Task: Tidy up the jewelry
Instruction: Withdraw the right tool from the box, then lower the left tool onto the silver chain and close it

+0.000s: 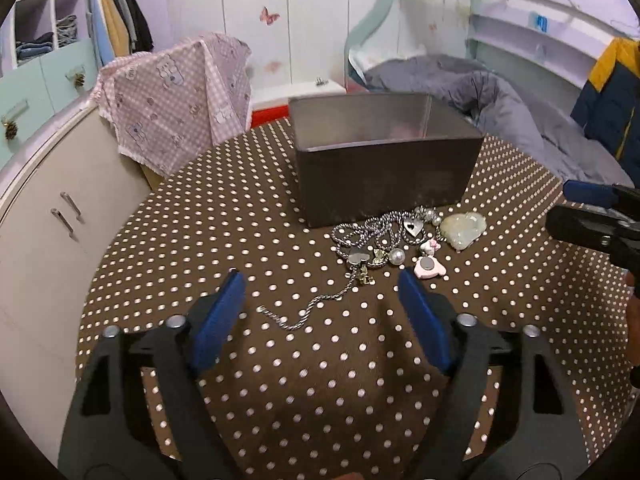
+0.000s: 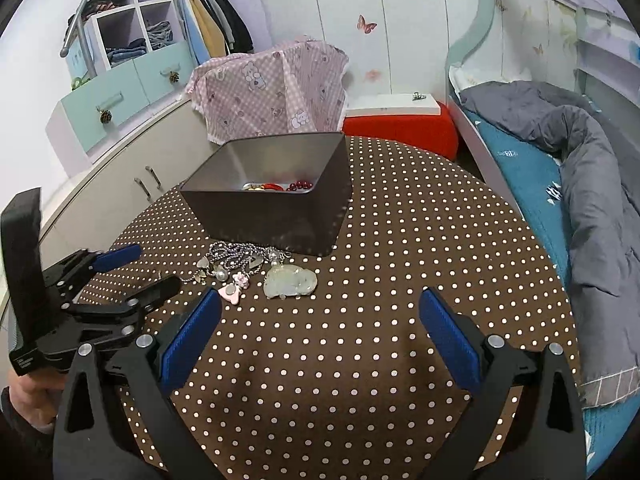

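A dark box stands open-topped near the middle of the round table, which is covered in a brown cloth with pale dots. Red beads and some gold-coloured pieces already lie on the box floor, so the box is judged to be the collecting container. The remaining jewelry lies in a loose heap just in front of the box's near wall, placed within short reach of it: a tangled silver chain with pearls and small charms, a pale green carved pendant at the heap's right edge, and a pink charm at its front. One end of the chain trails toward the left tongs.

Left tongs: blue pads spread wide, nothing between them, hovering above the cloth close to the trailing chain end and touching nothing.

Right tongs: pads likewise spread wide, empty, held over bare cloth to the right of the pendant, clear of all items
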### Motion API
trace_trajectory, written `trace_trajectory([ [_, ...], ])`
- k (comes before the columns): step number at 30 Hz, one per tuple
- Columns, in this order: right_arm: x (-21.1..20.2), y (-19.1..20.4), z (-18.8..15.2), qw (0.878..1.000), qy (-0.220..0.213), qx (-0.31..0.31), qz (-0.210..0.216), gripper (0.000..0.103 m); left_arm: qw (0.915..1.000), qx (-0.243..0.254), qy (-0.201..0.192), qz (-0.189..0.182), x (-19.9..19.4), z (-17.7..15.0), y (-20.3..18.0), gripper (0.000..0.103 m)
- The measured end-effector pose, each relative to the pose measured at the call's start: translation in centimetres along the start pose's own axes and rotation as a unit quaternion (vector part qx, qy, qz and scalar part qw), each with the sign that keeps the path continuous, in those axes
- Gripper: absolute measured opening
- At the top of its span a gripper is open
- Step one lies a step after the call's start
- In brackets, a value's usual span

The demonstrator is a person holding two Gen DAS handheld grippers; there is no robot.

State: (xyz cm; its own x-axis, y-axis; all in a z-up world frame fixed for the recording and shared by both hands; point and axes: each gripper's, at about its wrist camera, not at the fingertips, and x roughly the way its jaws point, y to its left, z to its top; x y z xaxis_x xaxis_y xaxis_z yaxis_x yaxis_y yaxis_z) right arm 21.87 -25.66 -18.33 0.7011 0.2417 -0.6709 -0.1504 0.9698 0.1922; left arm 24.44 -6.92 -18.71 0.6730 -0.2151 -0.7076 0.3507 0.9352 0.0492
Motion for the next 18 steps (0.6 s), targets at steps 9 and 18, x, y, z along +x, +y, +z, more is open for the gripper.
trace_trajectory([
  [9, 1.0, -0.4, -0.4, 1.000, 0.009, 0.004, 0.004, 0.095, 0.9982, 0.008, 0.039, -0.044, 2.8, 1.4, -0.1, 0.022],
  [18, 1.8, -0.7, -0.4, 1.000, 0.016, 0.003, 0.005, 0.095, 0.9977, -0.003, 0.021, -0.064, 1.3, 0.3, 1.0, 0.008],
])
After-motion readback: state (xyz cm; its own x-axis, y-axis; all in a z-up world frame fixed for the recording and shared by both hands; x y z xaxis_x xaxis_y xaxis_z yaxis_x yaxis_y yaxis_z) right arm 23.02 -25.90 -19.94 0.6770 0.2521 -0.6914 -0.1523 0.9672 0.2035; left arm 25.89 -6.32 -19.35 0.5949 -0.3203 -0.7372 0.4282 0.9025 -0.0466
